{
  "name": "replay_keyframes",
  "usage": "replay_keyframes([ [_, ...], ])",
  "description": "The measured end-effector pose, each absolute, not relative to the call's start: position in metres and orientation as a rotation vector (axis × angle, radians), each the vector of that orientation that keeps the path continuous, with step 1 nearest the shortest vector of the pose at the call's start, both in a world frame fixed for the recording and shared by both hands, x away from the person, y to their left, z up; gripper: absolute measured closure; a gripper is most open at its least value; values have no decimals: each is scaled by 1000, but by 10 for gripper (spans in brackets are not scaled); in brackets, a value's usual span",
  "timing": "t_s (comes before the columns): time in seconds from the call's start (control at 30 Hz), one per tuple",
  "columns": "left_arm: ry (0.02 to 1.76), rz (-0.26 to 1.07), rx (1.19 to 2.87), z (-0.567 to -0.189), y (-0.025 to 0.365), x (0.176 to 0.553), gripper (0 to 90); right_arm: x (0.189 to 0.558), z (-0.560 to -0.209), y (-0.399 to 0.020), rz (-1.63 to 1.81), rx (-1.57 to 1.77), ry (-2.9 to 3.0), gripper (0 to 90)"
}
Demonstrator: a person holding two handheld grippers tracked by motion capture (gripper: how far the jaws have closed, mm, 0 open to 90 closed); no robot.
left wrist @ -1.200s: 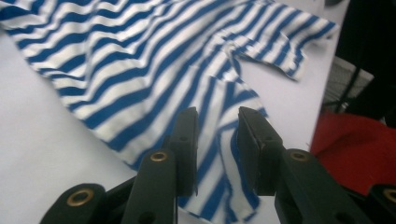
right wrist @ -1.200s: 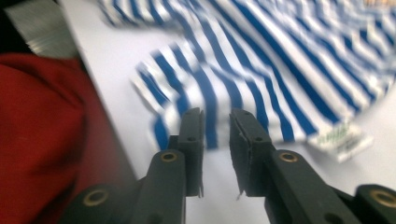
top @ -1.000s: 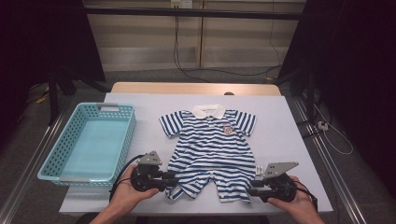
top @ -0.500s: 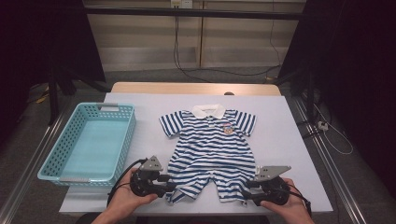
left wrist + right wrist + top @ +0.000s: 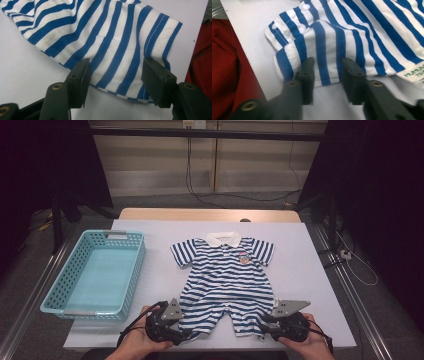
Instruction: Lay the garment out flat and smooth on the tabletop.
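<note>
A blue-and-white striped baby romper [image 5: 225,280] lies flat on the white table [image 5: 310,270], collar away from me. My left gripper [image 5: 186,332] is at its left leg hem. In the left gripper view the jaws [image 5: 113,72] stand apart over the flat striped cloth [image 5: 107,45] and have just been opening. My right gripper [image 5: 263,327] is at the right leg hem. Its jaws [image 5: 327,72] have just been closing, and a raised fold of the striped cloth [image 5: 324,45] is pinched between the pads. A white label [image 5: 412,72] shows on the hem.
A light blue plastic basket [image 5: 137,262] stands at the table's left, beside the romper. A person's hands hold both grippers at the near edge, and a red garment [image 5: 224,62] shows just past that edge. Black cables trail from the grippers.
The left gripper has slid a little toward the near edge and its jaws have spread. The right gripper has stayed at the right hem and its jaws have narrowed on the cloth.
</note>
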State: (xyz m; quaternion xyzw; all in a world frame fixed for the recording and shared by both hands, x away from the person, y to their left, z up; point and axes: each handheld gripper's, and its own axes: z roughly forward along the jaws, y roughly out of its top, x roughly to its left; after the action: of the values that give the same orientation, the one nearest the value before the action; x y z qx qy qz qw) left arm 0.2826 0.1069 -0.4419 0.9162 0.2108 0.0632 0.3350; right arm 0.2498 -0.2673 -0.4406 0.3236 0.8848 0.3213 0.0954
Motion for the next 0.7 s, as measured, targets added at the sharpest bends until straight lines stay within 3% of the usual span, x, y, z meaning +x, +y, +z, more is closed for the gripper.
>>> replay_keyframes([
  [0.1, 515, 146, 2397, -441, 106, 280, 485, 251, -440, -269, 956, 956, 2640, 866],
  [0.13, 521, 126, 2388, -440, 106, 279, 565, 251, -440, -269, 962, 944, 2644, 878],
  [0.2, 533, 123, 2398, -440, 106, 278, 624, 251, -440, -270, 970, 939, 2647, 890],
  [0.27, 543, 108, 2388, -439, 107, 280, 757, 254, -441, -275, 1001, 960, 2655, 893],
  [0.37, 558, 82, 2390, -438, 109, 283, 877, 254, -438, -281, 964, 962, 2638, 895],
  [0.7, 583, 11, 2380, -433, 115, 286, 900, 243, -420, -317, 1009, 992, 2557, 895],
])
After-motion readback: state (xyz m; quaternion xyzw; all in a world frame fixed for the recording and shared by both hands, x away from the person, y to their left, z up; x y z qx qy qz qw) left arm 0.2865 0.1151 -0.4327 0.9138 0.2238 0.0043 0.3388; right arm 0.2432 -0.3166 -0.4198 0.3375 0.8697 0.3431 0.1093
